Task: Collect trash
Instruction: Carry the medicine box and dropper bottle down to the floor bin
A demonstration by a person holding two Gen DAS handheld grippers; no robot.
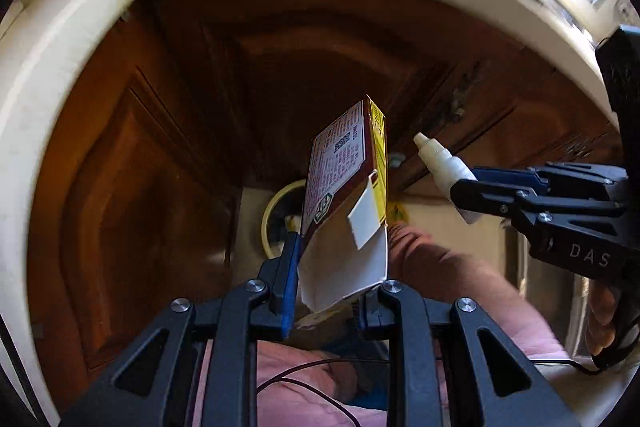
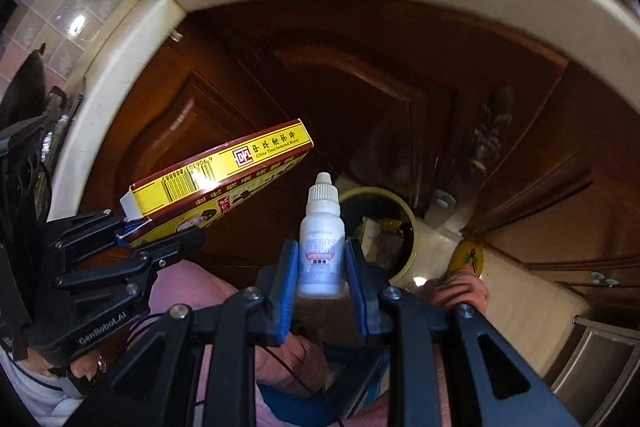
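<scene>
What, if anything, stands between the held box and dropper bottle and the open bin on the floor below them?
Nothing visible does. The left gripper holds the box, the right gripper holds the dropper bottle, and the bin sits open-topped below, already holding some trash. The person's pink-clad legs lie beside that path, not across it.

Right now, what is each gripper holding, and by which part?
Left gripper holds the box by its opened flap end. Right gripper holds the dropper bottle by its body, cap pointing away.
</scene>
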